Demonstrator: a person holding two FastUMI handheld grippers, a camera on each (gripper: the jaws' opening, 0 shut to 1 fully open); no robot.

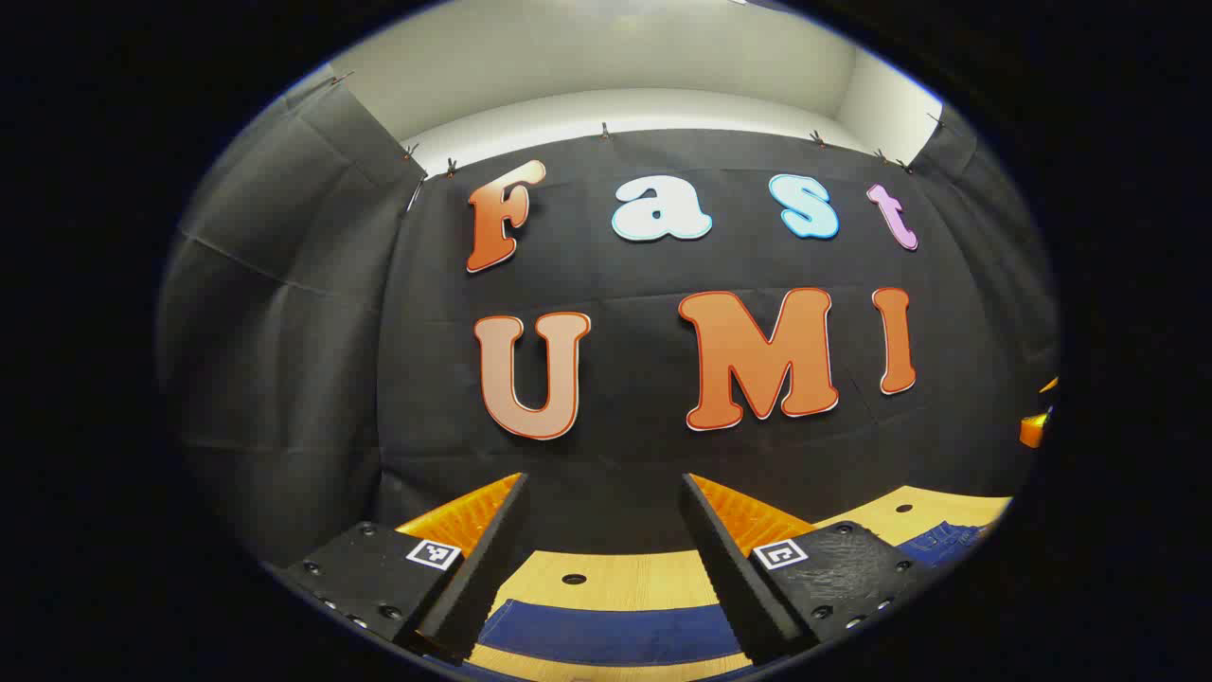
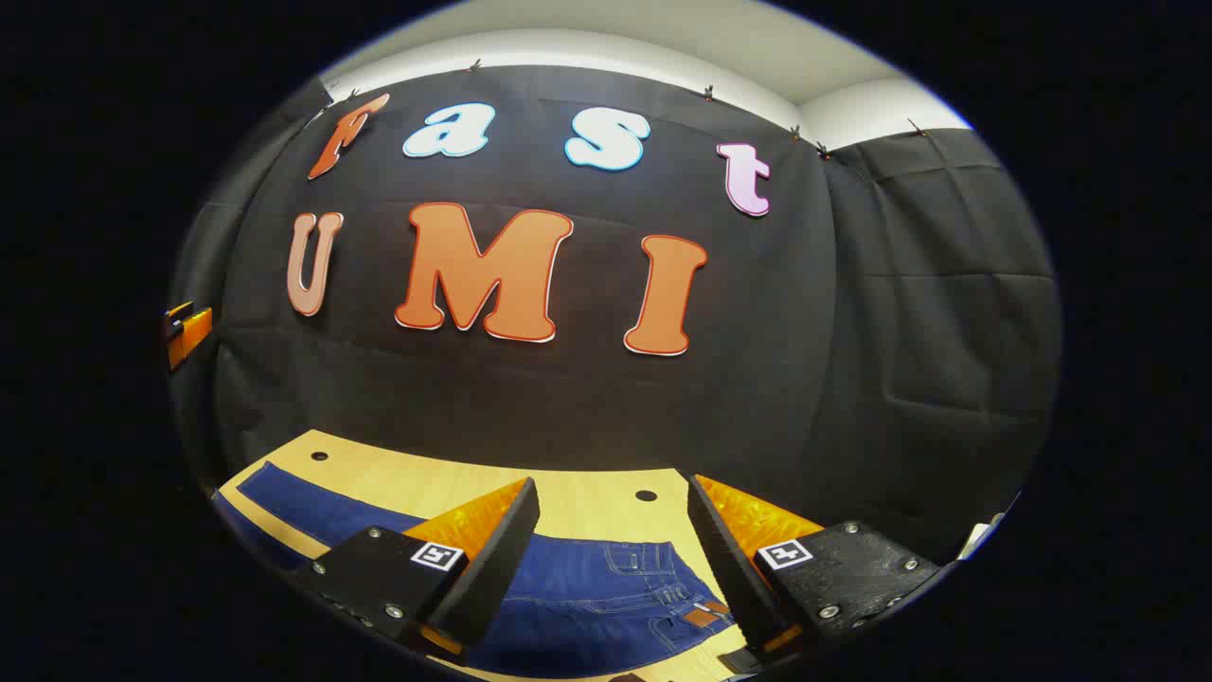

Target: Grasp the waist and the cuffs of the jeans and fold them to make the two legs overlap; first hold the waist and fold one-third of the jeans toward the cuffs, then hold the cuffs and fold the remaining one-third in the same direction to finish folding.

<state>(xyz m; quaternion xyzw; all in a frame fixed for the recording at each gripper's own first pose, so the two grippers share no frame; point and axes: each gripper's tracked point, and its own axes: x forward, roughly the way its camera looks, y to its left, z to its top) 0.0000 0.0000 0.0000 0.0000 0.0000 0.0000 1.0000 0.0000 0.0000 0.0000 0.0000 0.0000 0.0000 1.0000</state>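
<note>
Jeans (image 2: 587, 592) are lying flat on the wooden table (image 2: 587, 497) at the bottom of your right gripper view, waist patch unreadable. You are holding the right gripper (image 2: 611, 559) and left gripper (image 1: 606, 559) released above them.

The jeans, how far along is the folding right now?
Nothing looks folded yet: the jeans lie flat on the wooden table, waist under the right gripper. Both it and the left gripper hover open, holding nothing. Overlapping the legs and both folds remain.
</note>
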